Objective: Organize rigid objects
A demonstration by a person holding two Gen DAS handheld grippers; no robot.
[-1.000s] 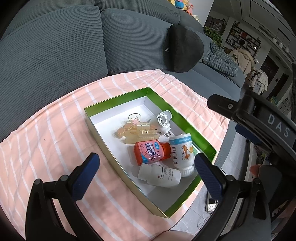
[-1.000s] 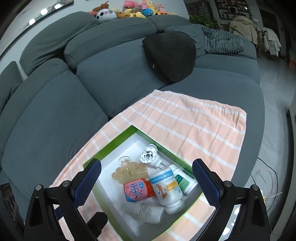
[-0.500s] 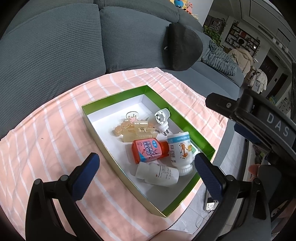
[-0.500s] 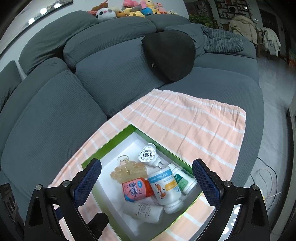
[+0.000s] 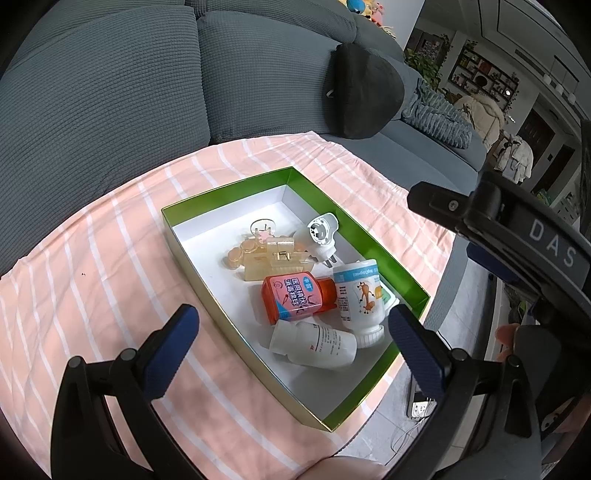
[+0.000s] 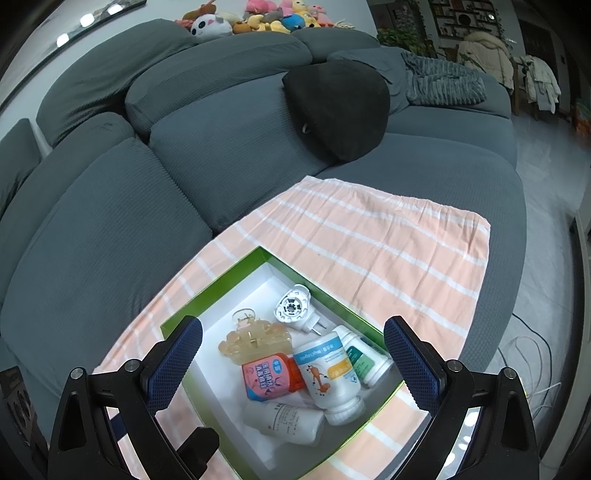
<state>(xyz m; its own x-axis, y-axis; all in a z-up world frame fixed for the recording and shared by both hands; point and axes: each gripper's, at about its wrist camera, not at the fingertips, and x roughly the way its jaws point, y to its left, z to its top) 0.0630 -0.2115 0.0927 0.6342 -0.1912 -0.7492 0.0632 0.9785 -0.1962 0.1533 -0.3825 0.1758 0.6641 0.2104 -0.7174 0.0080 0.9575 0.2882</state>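
Right wrist view was filled with the green box, and the right gripper was held wide open above it with nothing between its fingers. The left gripper was spread wide too, and it was empty. All the small things were seen piled inside the box, just ahead of both pairs of fingers. The white bottle with the orange and blue label was found almost midway between the right fingers, lying on its side with its long way pointing forward and away from them, cap end nearest. The orange bottle was pressed against it, toward the left finger. A plain white bottle was laid crosswise, closest to the fingers. The clear hair clip and the white plug were set farther ahead. The right gripper was judged to be nearer to the pile. The box was rested on a pink striped cloth, which was spread over a grey sofa. A black cushion was seen far ahead, with soft toys behind.
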